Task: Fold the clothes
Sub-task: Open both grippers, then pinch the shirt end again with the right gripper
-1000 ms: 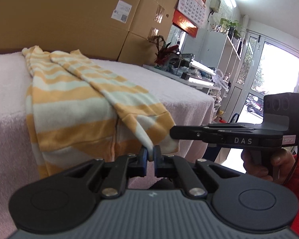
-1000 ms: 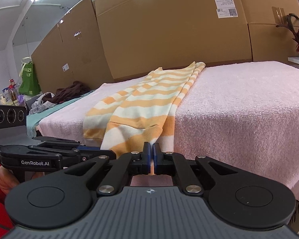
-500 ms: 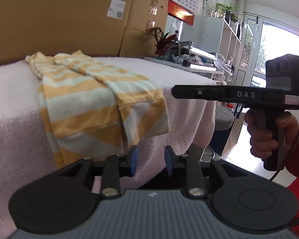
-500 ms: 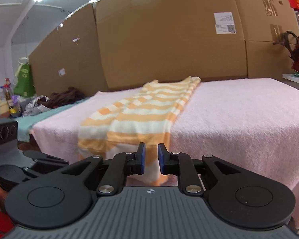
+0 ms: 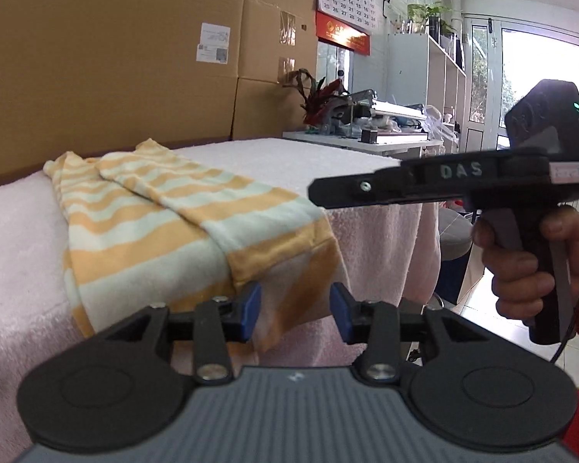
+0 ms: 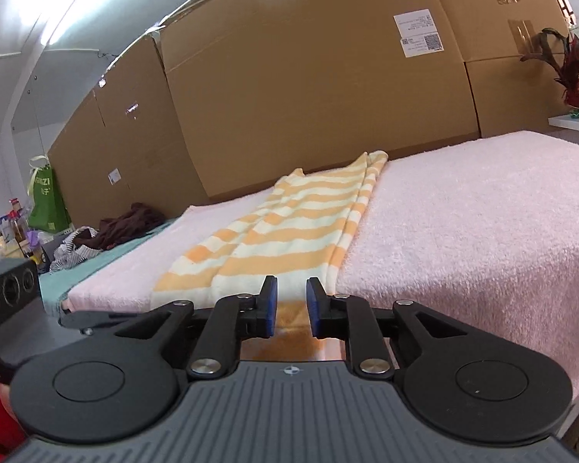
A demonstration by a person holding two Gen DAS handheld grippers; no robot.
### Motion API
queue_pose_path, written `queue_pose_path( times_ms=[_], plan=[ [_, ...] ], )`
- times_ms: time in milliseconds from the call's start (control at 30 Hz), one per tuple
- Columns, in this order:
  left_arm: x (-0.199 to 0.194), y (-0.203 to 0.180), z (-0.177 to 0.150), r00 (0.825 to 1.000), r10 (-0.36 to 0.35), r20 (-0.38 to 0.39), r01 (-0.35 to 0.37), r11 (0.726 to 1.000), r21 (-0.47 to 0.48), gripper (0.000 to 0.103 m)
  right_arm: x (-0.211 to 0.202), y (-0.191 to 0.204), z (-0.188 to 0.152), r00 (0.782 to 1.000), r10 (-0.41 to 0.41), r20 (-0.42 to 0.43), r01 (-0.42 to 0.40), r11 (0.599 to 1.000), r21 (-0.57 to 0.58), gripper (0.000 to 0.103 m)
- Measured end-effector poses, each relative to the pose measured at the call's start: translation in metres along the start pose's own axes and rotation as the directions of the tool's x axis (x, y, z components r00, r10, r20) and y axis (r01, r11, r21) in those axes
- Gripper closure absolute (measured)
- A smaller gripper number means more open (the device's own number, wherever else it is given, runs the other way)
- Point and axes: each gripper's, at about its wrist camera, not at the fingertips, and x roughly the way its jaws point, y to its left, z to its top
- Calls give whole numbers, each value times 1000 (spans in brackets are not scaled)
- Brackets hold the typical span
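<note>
An orange and white striped garment [image 5: 166,227] lies lengthwise on the pink towel-covered table [image 5: 15,239], folded narrow, its near end hanging over the front edge. It also shows in the right wrist view [image 6: 289,231]. My left gripper [image 5: 294,308] is open and empty, just in front of the hanging hem. My right gripper [image 6: 291,306] is open and empty at the same hem; its body also shows in the left wrist view [image 5: 463,181], held to the right of the garment.
Large cardboard boxes [image 6: 308,88] stand behind the table [image 6: 482,231]. A pile of dark and striped clothes [image 6: 108,231] lies on a teal surface at left. A white shelf unit [image 5: 432,88] and a cluttered bench [image 5: 370,115] stand at right, near a glass door.
Both grippers were shut on the garment's hem one second ago. They opened and let it go, and the hem now hangs over the table edge. Both grippers rose slightly.
</note>
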Motion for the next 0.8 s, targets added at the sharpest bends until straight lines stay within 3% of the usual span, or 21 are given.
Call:
queue_pose_path(
  times_ms=[133, 200, 333, 400, 500, 533, 600, 700, 800],
  plan=[
    [-10, 7, 23, 996, -6, 92, 8, 1000, -17, 37, 26, -6, 15, 999, 36, -13, -35, 997, 68, 75],
    [-3, 19, 27, 996, 21, 85, -17, 999, -46, 37, 39, -14, 17, 999, 28, -35, -24, 994, 105, 75],
    [2, 43, 18, 994, 78, 70, -69, 990, -123, 45, 37, -38, 12, 999, 23, -25, -16, 974, 226, 103],
    [-6, 47, 16, 993, 79, 90, -64, 985, -160, 45, 32, -42, 10, 1000, 21, -22, -16, 970, 243, 103],
    [-12, 43, 21, 986, 117, 121, -99, 985, -144, 37, 30, -35, 15, 999, 52, -6, -49, 969, 243, 94],
    [-10, 44, 22, 984, 134, 116, -118, 983, -140, 31, 33, -32, 19, 998, 68, -3, -65, 968, 244, 94],
    [-6, 50, 18, 984, 147, 103, -130, 979, -158, 30, 43, -23, 24, 996, 93, -9, -89, 970, 227, 91],
    [-8, 53, 11, 984, 147, 97, -129, 977, -172, 31, 61, -19, 21, 997, 35, -67, -21, 979, 201, 86],
    [-15, 50, 9, 985, 137, 103, -120, 981, -153, 31, 59, -30, 15, 998, 44, -47, -32, 973, 227, 102]
  ],
)
